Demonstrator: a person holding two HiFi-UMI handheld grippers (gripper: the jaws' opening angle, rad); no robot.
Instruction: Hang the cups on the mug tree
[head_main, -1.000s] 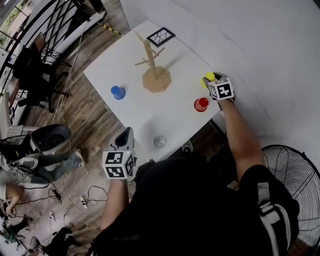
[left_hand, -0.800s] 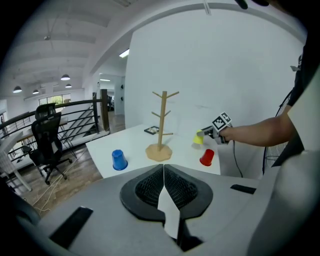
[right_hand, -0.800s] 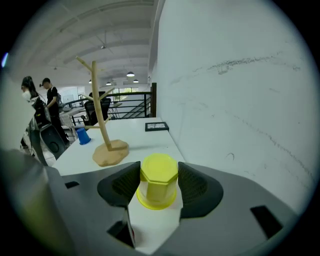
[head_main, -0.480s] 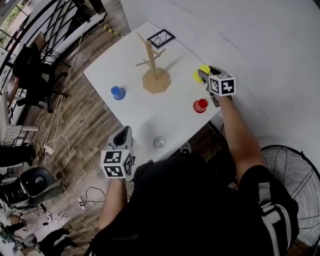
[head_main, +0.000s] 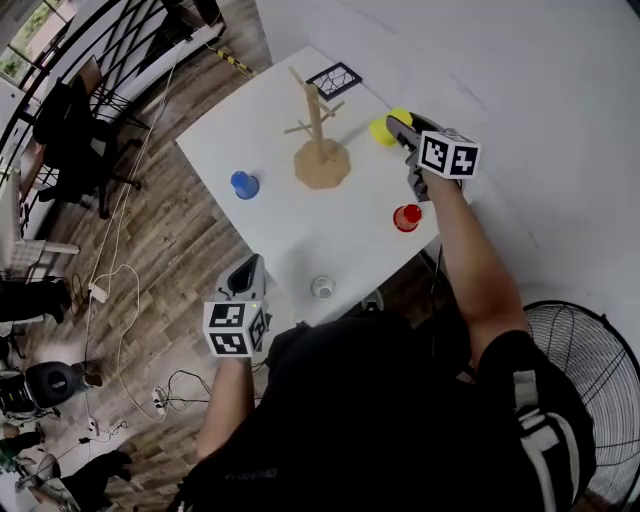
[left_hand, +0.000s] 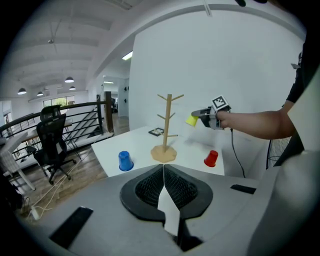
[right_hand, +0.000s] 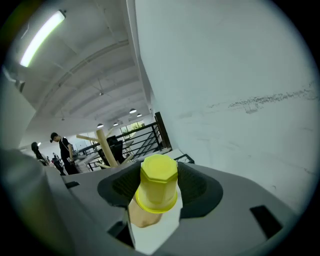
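The right gripper (head_main: 400, 131) was clamped on the yellow cup (right_hand: 158, 189), both pads squeezing its sides, with the cup's closed bottom pointing away from the gripper's camera. The cup was up in the air over the desk's (head_main: 250, 130) right side, just beside the upper pegs of the mug tree (head_main: 318, 135) and not touching them as far as the views showed. The tree itself stood on its wooden base toward the far end of the desk, all pegs bare. A black-and-white marker card (head_main: 335, 80) lay flat at the far corner behind it. The red cup (head_main: 407, 216) sat upside down by the right edge, below the person's outstretched arm. The blue cup (head_main: 243, 184) was upside down too, near the left edge, well apart from the tree. A small silver cup (head_main: 322, 287) sat right at the near edge. The left gripper (left_hand: 164, 186) had its jaws pressed together with nothing between them, hanging just off the near corner of the desk over the wood floor
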